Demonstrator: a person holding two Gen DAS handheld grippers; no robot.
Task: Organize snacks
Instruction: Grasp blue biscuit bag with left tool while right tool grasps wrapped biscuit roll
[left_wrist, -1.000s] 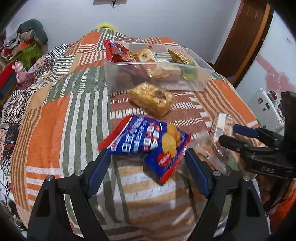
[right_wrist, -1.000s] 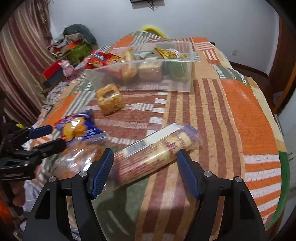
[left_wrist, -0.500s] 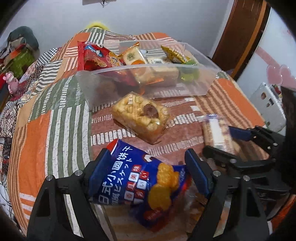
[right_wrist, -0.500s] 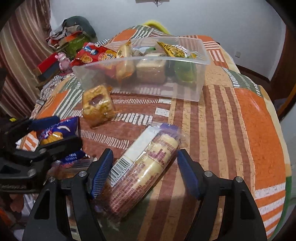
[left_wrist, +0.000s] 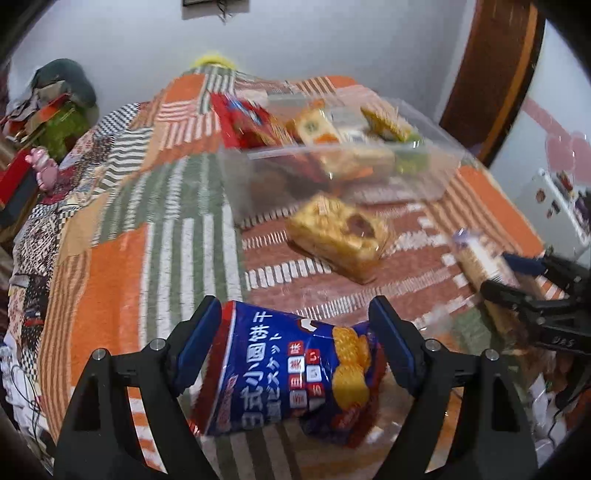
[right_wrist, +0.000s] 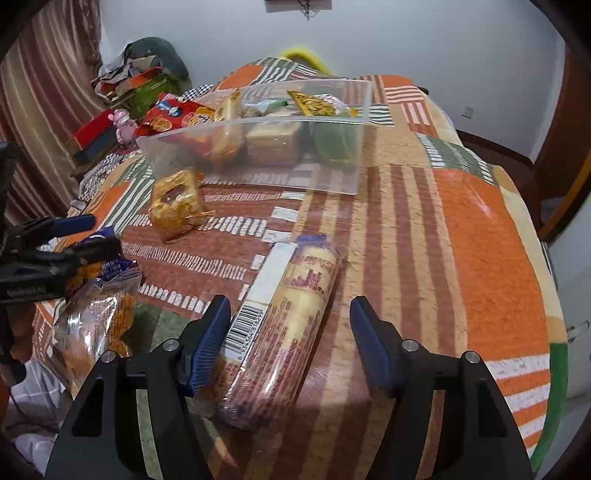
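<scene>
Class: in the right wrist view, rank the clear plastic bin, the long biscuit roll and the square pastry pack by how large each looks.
1. clear plastic bin
2. long biscuit roll, though nearness to the camera enlarges it
3. square pastry pack

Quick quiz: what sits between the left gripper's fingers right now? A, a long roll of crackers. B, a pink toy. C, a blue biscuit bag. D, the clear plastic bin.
C: the blue biscuit bag fills the gap between the left gripper fingers.

Clear tub (left_wrist: 332, 173) contents smearing into motion blur, blue biscuit bag (left_wrist: 288, 369) hiding the bedspread beneath, clear packet (right_wrist: 92, 325) running off the left edge, wrapper print unreadable
</scene>
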